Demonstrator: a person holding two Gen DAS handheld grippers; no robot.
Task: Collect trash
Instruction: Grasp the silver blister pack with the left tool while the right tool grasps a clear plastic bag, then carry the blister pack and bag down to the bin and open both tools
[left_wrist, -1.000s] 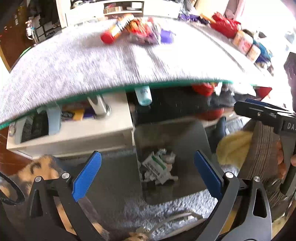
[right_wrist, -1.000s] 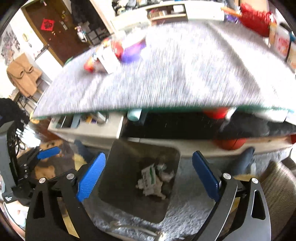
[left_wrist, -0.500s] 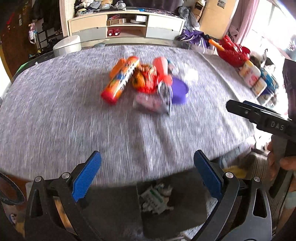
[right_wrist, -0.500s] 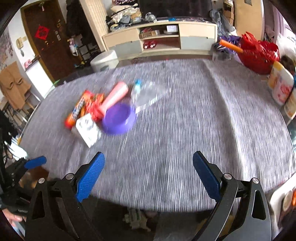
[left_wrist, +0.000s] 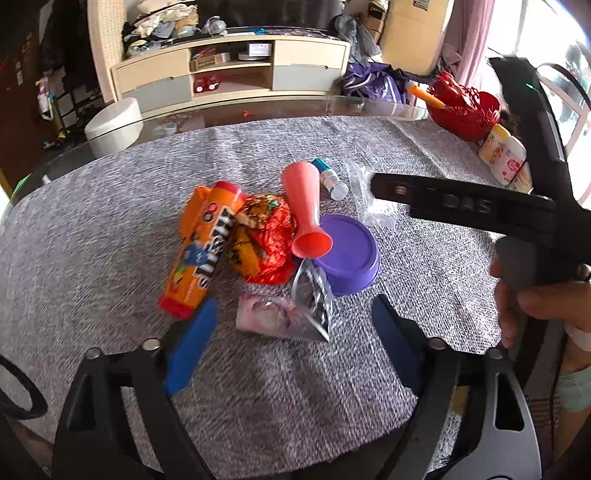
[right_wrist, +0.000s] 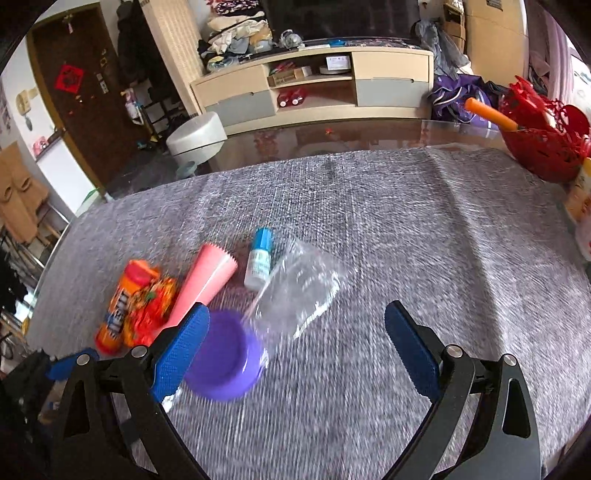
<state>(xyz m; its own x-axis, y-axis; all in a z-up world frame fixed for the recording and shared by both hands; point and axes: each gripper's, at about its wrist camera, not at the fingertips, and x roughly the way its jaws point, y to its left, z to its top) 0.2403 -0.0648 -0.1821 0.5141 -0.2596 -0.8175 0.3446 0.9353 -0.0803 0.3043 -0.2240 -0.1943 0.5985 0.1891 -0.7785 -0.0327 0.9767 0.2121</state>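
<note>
Orange candy tube reads "m&m's" and "minis". "DAS" is embossed on the right gripper's body. Left gripper jaws have just been closing, still apart, empty, with the pink-and-silver wrapper between the tips, untouched. Right jaws wide apart, empty, over the purple bowl. Trash sits clustered mid-table: tube, red-orange wrapper, pink cone, clear bag.

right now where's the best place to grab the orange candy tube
Probably the middle of the orange candy tube, from above with the claw across its width. It lies flat; its left long side is clear, the crumpled red wrapper crowds its right.
</note>
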